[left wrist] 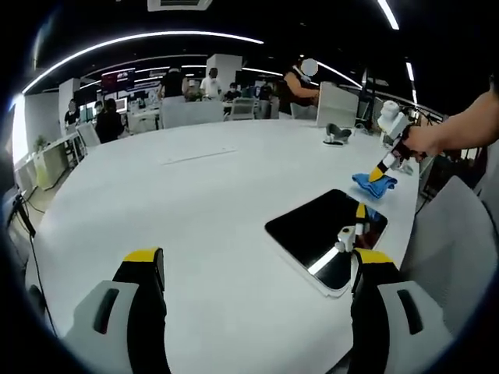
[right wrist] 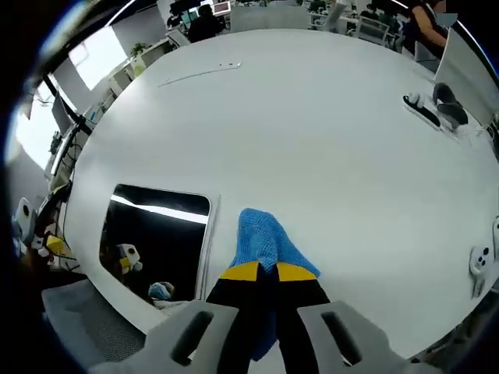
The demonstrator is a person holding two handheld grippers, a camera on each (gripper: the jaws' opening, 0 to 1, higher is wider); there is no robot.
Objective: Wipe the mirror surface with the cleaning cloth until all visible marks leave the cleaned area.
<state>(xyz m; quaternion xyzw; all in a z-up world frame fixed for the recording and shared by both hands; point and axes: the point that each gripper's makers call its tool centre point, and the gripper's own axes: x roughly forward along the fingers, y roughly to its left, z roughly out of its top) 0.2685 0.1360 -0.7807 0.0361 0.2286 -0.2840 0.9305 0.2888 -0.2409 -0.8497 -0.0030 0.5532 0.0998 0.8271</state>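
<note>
A big round white table point(left wrist: 203, 202) stands in an open office, and a flat rectangular mirror point(left wrist: 327, 234) lies near its edge, its dark glass catching a strip of ceiling light. In the left gripper view, the left gripper point(left wrist: 257, 269) hovers over bare tabletop with its yellow-tipped jaws spread wide and nothing between them; the mirror sits just by the right jaw. Beyond the mirror, a person's hand point(left wrist: 425, 140) brings the right gripper point(left wrist: 380, 173) down onto a blue cleaning cloth point(left wrist: 373, 184) that rests on the table, apart from the glass. In the right gripper view the jaws of the right gripper point(right wrist: 261, 271) are pressed together on the cleaning cloth point(right wrist: 261, 238), which lies on the table just beside the mirror point(right wrist: 156, 238), not on it. People sit at desks in the background.
</note>
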